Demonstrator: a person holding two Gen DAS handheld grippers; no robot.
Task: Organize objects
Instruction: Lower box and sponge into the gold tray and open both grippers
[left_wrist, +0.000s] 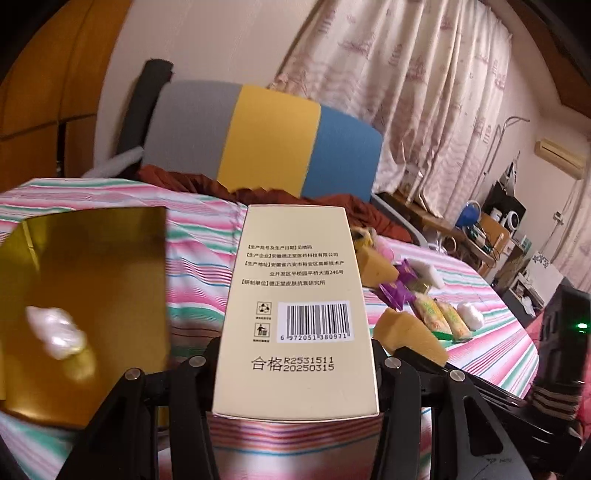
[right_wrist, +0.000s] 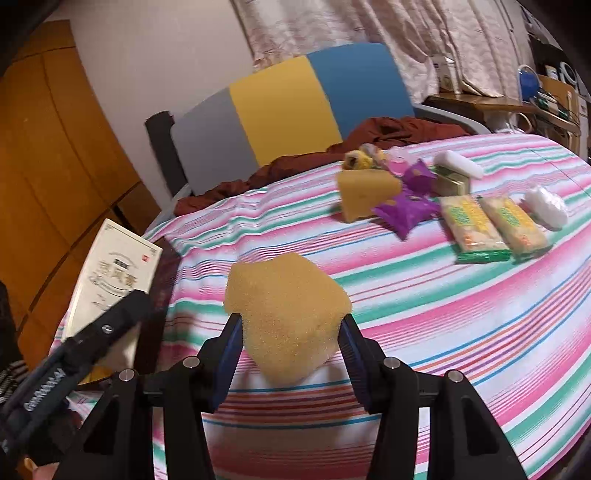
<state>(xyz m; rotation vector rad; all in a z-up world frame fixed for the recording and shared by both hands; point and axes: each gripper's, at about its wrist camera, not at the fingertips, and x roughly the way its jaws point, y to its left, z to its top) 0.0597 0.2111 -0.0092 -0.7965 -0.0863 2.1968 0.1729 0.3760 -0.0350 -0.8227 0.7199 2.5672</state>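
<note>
Striped bedspread (right_wrist: 424, 295) was your work surface, both tongs loaded.
Your left gripper (left_wrist: 295, 354) pinched the cream box (left_wrist: 295, 314) beside the gold tray (left_wrist: 85, 295); your right gripper (right_wrist: 288, 343) squeezed a yellow sponge (right_wrist: 288, 317), well short of the snack packets (right_wrist: 495, 229).

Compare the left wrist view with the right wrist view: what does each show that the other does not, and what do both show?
Only the left wrist view shows the gold tray with a white wrapped piece in it, and the barcode side of the cream box in the left gripper.

Only the right wrist view shows the box's printed front and the right gripper squeezing a yellow sponge.

Both show the striped cloth, a second sponge, purple packets and two green-yellow snack packs.
</note>
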